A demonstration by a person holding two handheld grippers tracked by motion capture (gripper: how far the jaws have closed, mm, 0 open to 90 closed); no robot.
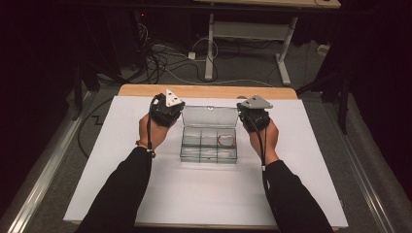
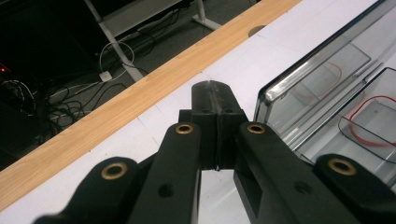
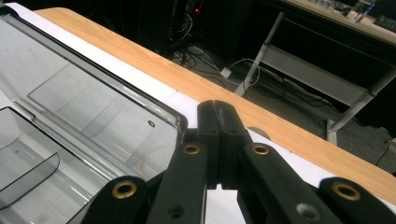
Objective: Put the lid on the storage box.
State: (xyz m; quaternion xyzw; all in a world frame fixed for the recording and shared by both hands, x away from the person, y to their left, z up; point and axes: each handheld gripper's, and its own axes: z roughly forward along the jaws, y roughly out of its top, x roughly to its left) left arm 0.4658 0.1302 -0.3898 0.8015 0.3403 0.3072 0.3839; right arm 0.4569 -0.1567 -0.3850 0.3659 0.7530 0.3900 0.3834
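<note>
The upright lid (image 1: 210, 116) walls the clear box's (image 1: 209, 145) far side; its near side lies open.

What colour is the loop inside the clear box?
Red loop; left gripper view shows it best.

Box (image 1: 209, 143) sits mid-table (image 1: 194, 194) w/ lid (image 1: 210, 116) open, standing up at its far side; inside, compartments in 2 rows, w/ a band loop (image 1: 225, 140) in the far-right one. Left gripper (image 1: 165, 108) is just left of the lid, right gripper (image 1: 253, 115) just right of it, box btwn them. Beyond table's far edge: floor cables (image 1: 160, 60) & a desk frame (image 1: 248, 34).
</note>
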